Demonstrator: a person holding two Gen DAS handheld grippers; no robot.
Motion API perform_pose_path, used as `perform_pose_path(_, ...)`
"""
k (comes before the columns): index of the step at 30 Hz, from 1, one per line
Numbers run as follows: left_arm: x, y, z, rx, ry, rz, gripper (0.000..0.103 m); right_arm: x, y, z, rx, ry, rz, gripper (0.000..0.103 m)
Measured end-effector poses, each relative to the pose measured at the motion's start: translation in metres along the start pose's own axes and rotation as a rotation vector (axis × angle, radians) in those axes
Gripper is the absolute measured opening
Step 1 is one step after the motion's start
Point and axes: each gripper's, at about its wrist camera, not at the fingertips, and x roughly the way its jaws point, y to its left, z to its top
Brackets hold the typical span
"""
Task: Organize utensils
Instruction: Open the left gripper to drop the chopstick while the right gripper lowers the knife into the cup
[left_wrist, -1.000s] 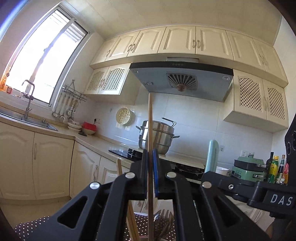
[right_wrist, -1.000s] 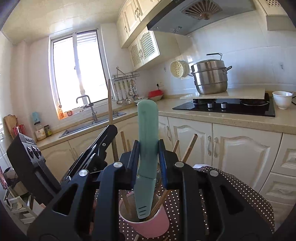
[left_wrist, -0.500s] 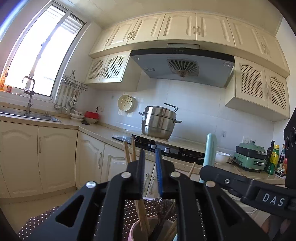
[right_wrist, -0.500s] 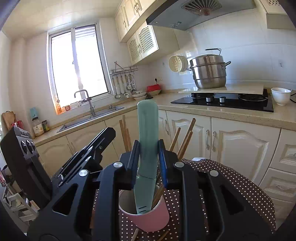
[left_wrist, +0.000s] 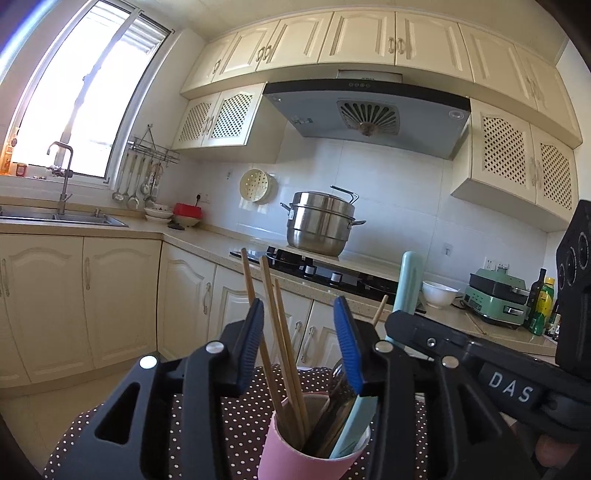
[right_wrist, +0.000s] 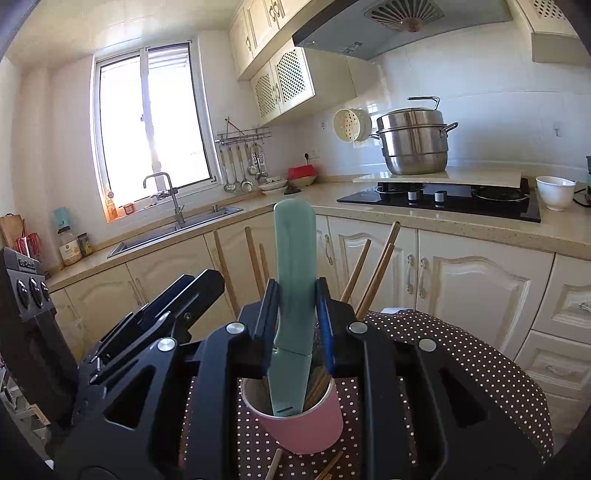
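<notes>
The left tongs (left_wrist: 301, 345), pinching a chopstick a second ago, now stand spread; chopsticks (left_wrist: 275, 332) rest between them in the pink cup (left_wrist: 295, 456). The right tongs (right_wrist: 295, 325) pinch the green knife (right_wrist: 293, 295), tip inside the cup below.

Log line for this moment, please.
left hand-held gripper: open above pink cup | right hand-held gripper: grips teal knife, blade in cup

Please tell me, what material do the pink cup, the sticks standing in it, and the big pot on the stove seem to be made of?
Pink cup: probably paper or thin plastic; matte pink outside, pale inside, thin rim.
Chopsticks: likely wood or bamboo; plain tan, no shine.
Steamer pot: stainless steel by its look; bright, mirror-like reflections.
</notes>
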Motion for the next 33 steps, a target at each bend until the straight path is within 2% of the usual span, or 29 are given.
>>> perform_pose_path(19, -0.022, 0.015, -0.001, 0.012, 0.085, 0.037, 0.045, -0.006, 0.02, -0.013, -0.036, 0.009, -0.049, 0.021)
perform_pose_path(33, -0.034, 0.017, 0.001, 0.021, 0.099, 0.05, 0.051, -0.011, 0.027, -0.018, -0.046, 0.013, -0.069, 0.022)
